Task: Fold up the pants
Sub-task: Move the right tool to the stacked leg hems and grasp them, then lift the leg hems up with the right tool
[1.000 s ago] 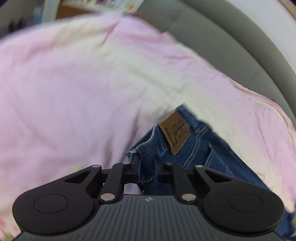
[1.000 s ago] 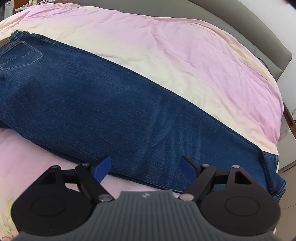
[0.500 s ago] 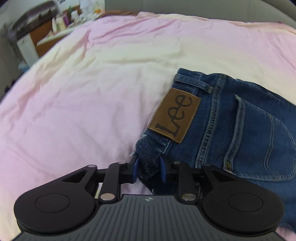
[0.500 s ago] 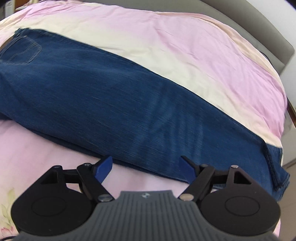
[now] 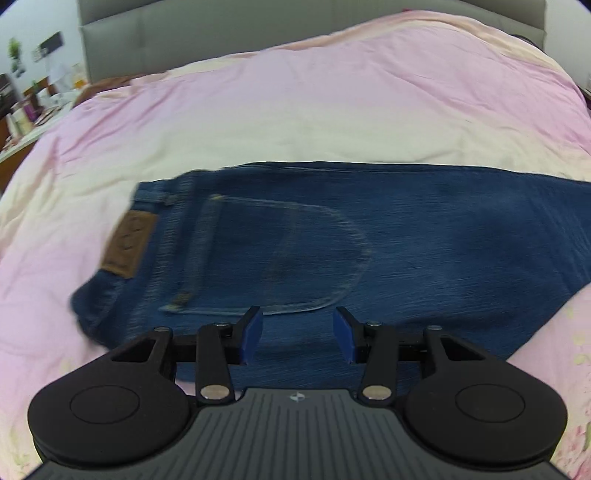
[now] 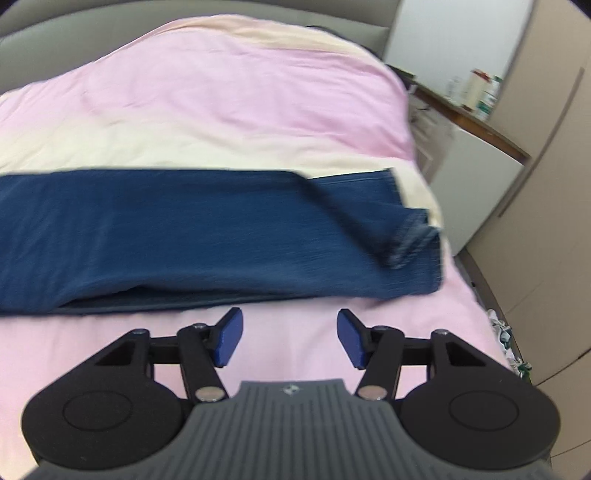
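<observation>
Left gripper (image 5: 297, 334): jaws spread wide, released, nothing pinched between the blue pads (image 5: 251, 334). Hovering right over the seat end of the jeans (image 5: 332, 236), with denim showing in the gap between the pads. Can't tell whether the pads actually touch the cloth. Back pocket (image 5: 280, 254) just ahead of the jaws, brown leather patch (image 5: 129, 243) off ahead and to the left, at the waistband. Bit of motion blur here, so no reading the patch.

Right gripper (image 6: 289, 338): same deal, jaws wide apart, released, gripping nothing. Only pink bedsheet (image 6: 288, 321) in the gap between its pads (image 6: 229, 338). Jeans (image 6: 184, 229) stretched crosswise just ahead of the jaws, near but apart from them, legs stacked one on the other with a lower layer peeking out along the near edge. Hem end (image 6: 413, 236) ahead and to the right, a little rumpled, close to the edge of the bed.

Everything lying flat on a bed with a pink and cream sheet (image 5: 295, 110). Grey padded headboard (image 5: 184, 33) far ahead of the left jaws, cluttered shelf or desk (image 5: 26, 110) way off to the left of them. Off to the right of the right jaws, a white cabinet with a wooden top (image 6: 476, 122) and some bottles on it (image 6: 480, 92), plus beige wardrobe doors (image 6: 546, 221).
</observation>
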Action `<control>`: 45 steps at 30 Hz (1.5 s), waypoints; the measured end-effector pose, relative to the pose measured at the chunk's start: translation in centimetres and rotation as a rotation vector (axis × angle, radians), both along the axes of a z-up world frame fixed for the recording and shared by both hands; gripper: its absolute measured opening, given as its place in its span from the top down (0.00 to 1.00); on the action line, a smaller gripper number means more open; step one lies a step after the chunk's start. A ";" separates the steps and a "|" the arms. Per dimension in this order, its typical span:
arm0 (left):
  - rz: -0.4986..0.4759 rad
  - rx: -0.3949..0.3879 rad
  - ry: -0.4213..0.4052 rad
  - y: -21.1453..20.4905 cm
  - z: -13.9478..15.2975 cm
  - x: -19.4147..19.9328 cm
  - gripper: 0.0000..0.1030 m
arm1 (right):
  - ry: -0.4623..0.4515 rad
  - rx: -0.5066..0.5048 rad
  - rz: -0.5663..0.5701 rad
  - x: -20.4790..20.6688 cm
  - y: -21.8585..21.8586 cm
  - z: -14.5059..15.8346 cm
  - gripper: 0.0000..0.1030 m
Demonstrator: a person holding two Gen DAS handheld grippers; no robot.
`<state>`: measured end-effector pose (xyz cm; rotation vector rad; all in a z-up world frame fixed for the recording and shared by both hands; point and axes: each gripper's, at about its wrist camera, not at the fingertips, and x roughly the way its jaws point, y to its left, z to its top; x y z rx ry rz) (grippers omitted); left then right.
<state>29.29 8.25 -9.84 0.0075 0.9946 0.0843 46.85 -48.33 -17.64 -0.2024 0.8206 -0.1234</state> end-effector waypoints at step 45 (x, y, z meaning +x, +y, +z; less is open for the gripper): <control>-0.103 0.099 0.097 -8.5 -5.7 3.6 0.47 | -0.016 0.150 -0.333 23.9 -10.3 -3.9 0.70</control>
